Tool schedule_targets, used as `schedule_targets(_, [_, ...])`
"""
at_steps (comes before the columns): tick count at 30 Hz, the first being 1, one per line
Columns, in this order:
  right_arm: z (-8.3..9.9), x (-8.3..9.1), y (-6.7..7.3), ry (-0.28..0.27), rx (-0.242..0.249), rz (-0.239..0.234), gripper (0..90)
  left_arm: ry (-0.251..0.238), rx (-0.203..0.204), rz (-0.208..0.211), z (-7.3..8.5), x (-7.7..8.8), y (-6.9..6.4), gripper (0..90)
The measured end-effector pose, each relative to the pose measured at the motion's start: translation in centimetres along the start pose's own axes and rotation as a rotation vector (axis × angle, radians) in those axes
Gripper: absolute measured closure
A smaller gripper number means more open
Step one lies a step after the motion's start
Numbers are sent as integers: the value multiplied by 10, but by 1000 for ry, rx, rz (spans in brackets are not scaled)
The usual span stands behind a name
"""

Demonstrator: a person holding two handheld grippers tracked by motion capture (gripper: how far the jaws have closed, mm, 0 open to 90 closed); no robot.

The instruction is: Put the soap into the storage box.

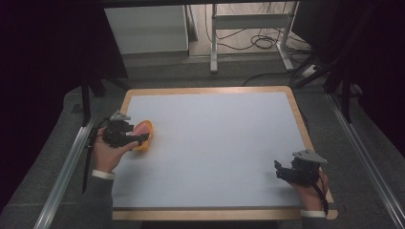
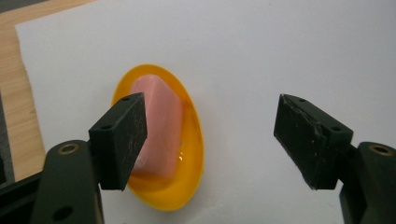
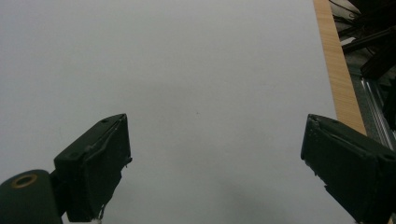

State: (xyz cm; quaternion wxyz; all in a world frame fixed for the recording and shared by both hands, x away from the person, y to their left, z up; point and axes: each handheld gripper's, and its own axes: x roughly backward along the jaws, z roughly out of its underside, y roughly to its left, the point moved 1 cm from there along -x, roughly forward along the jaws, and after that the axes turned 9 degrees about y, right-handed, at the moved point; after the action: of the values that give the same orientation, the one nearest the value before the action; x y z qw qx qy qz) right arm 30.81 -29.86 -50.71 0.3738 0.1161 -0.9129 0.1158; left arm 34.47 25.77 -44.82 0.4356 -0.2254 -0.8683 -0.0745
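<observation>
Your left gripper (image 2: 210,140) has its jaws wide, holding nothing; the pink soap-like block (image 2: 156,128) in the shallow orange plastic dish (image 2: 189,186) sits left of centre on the surface; likely slick, so grip its long flat sides; your right gripper (image 3: 215,168) gapes empty.

Looks like a lab or test room, not a home. Work surface is a wooden board (image 1: 210,90) w/ a plain white sheet (image 1: 215,143) on top, sitting on grey carpet-like matting (image 1: 43,157). Aluminium rails (image 1: 59,176) run along both sides, typical of a rig frame. Black stand legs (image 1: 86,102) at the left and right, prob. holding cameras or lights, though the tops are lost in the dark. Behind: a white metal desk frame (image 1: 248,21), a white cabinet (image 1: 145,28), and loose black cables (image 1: 260,43) on the floor. Dark surroundings, lit mostly over the board. No household stuff around.
</observation>
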Motion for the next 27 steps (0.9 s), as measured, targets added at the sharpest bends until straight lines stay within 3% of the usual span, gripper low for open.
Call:
schedule_targets(6, [-1, 0, 2, -2, 9, -7, 82, -34, -23, 31, 17, 3, -12, 262])
schedule_targets(14, [-1, 1, 3, -14, 16, -12, 82, -31, -27, 50, 38, -6, -28, 261])
schedule_targets(18, [-2, 1, 5, -19, 27, -18, 82, -83, -5, 78, 54, -12, -31, 279])
schedule_targets(23, [-3, 1, 8, -26, 39, -20, 82, -56, 25, 80, 78, -25, -31, 278])
schedule_targets(27, [-3, 1, 11, -27, 49, -24, 82, -36, 33, 79, 86, -28, -26, 274])
